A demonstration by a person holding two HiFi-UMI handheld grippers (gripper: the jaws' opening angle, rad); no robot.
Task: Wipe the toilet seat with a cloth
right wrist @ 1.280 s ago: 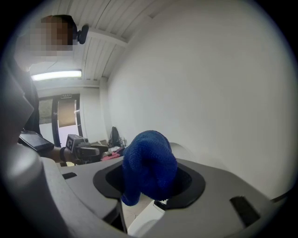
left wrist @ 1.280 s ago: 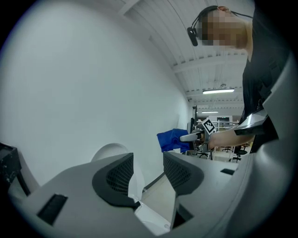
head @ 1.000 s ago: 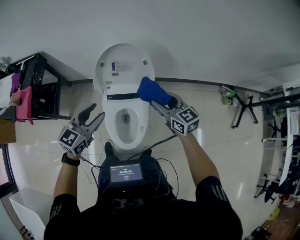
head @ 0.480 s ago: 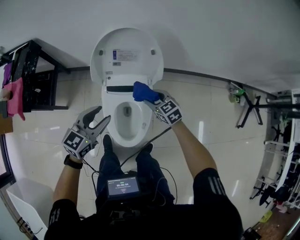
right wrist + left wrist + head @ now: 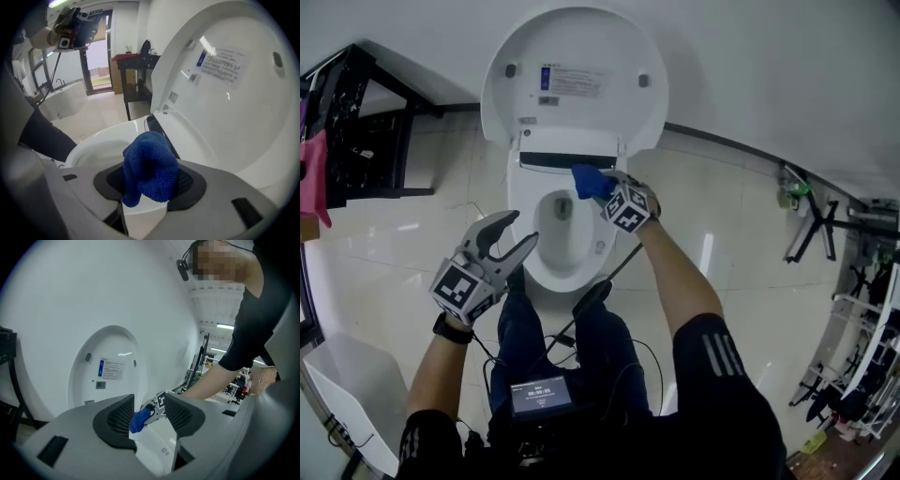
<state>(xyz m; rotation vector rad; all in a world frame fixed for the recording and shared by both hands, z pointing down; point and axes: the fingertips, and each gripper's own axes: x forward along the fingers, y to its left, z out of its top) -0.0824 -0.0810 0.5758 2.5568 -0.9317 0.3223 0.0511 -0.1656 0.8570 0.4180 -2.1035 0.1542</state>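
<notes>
A white toilet stands with its lid [image 5: 574,75] raised and its seat [image 5: 523,211] down around the bowl. My right gripper [image 5: 598,186] is shut on a bunched blue cloth [image 5: 591,180], which hangs at the back right of the seat, just below the hinge. In the right gripper view the cloth [image 5: 150,168] bulges between the jaws, above the seat rim [image 5: 105,140]. My left gripper [image 5: 517,242] stands open with nothing in it, over the seat's front left edge. The left gripper view looks between its jaws at the cloth [image 5: 139,420] and the lid [image 5: 105,364].
A black rack [image 5: 356,141] with a pink cloth [image 5: 311,173] stands at the left wall. A white tub [image 5: 347,394] sits at the lower left. Black stands [image 5: 825,225] and clutter line the right side. A cable runs from the right gripper to a screen device [image 5: 539,396].
The view has closed in on the toilet. My right gripper has carried the blue cloth down to the back right of the seat. The left gripper stays open at the front left.
</notes>
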